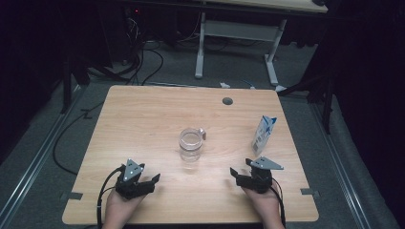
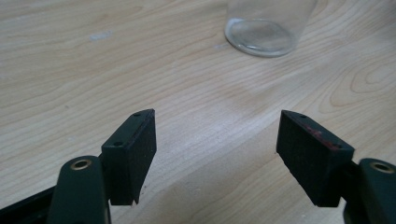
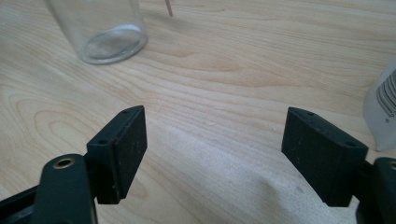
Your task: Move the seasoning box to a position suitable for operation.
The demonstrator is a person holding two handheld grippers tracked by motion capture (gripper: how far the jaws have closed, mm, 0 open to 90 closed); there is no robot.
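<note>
Right now your left gripper [image 1: 149,181] and right gripper [image 1: 237,174] rest spread and empty on the table [image 1: 143,124], flanking the glass jar [image 1: 190,144]; the small carton [image 1: 263,134], possibly milk, stands right.

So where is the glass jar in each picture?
High view: glass jar stands mid-table, between the two grippers.
Left gripper view: its base sits at top, right of centre.
Right gripper view: top left.
Shared landmark: the wooden table.
</note>
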